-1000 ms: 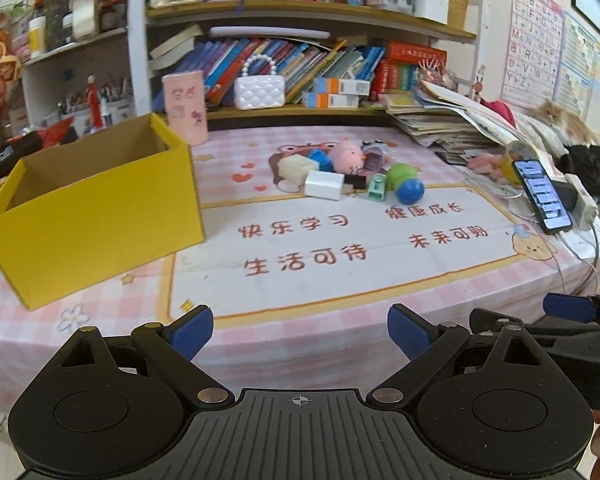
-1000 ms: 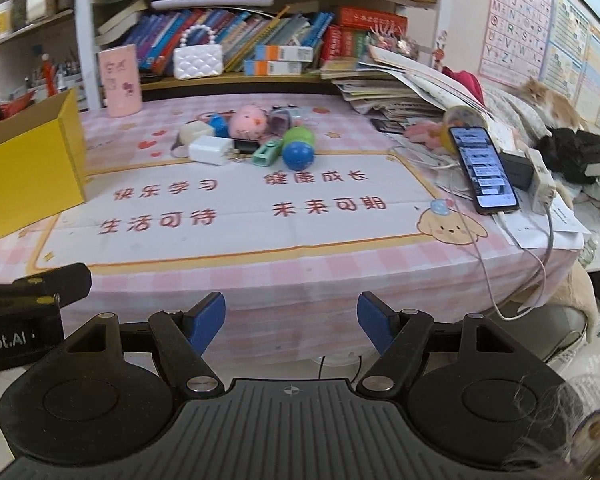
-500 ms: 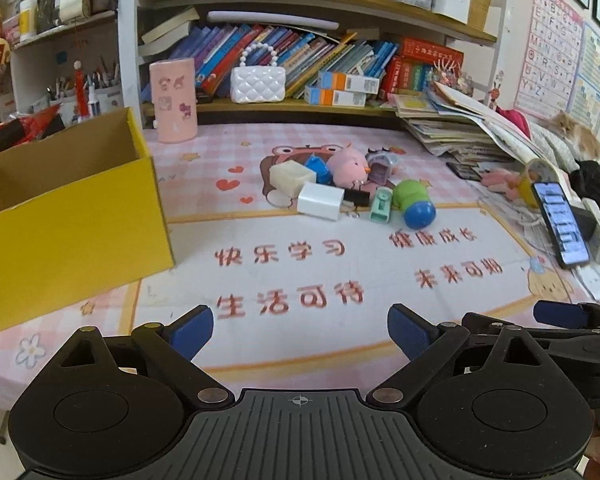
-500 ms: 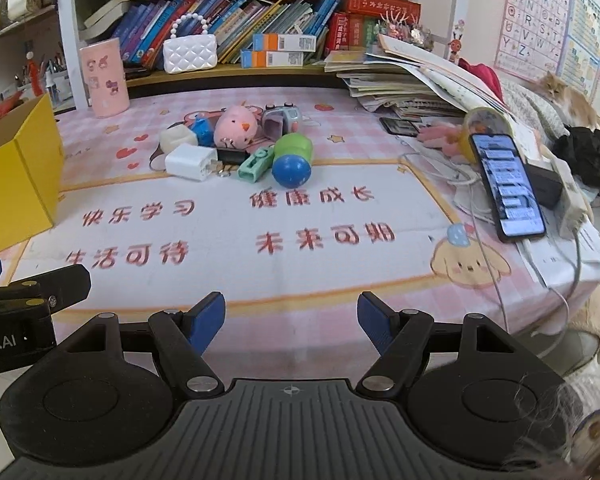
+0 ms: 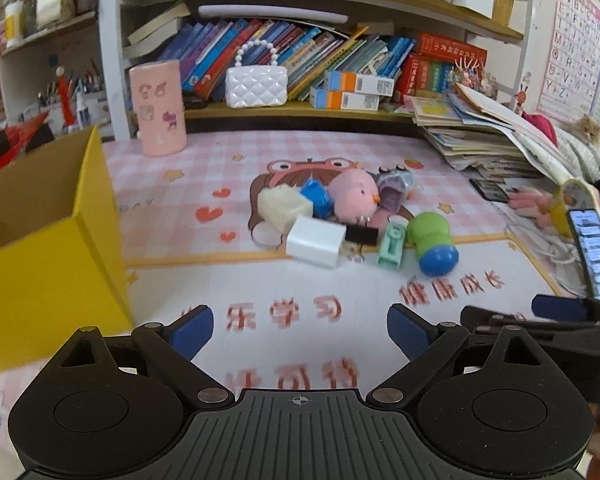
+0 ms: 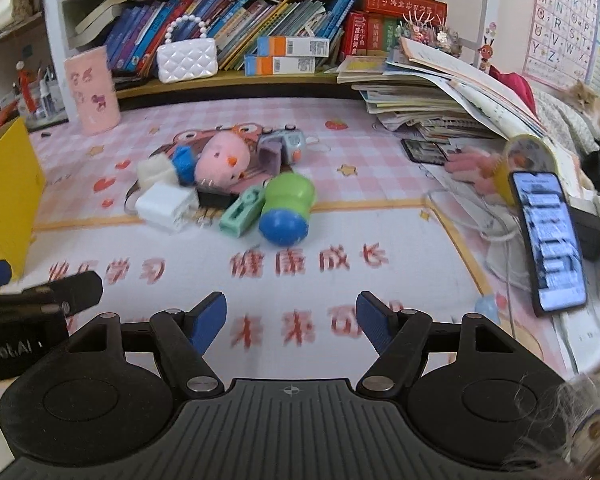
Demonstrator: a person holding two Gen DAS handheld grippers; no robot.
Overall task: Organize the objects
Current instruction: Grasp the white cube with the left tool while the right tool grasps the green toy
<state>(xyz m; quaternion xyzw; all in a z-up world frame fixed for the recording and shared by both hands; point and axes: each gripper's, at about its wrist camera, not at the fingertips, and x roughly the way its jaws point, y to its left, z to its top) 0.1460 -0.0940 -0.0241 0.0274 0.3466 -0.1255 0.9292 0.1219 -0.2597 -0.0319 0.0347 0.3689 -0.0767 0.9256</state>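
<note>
Left of my left gripper [image 5: 299, 326] stands 1 yellow box [image 5: 48, 268], top open. Ahead of both tools lies 1 heap of small things: 1 pink plush chick [image 6: 221, 161], 1 green-and-blue toy [image 6: 286, 208], 1 white charger [image 6: 162, 206], 1 cream block [image 5: 283, 207], 1 mint piece [image 6: 240, 210]. My right gripper [image 6: 291, 318] holds nothing, fingers parted; the left gapes wider, also bare.

Toy pile [image 5: 352, 220] beside yellow box [image 5: 48, 264]
</note>
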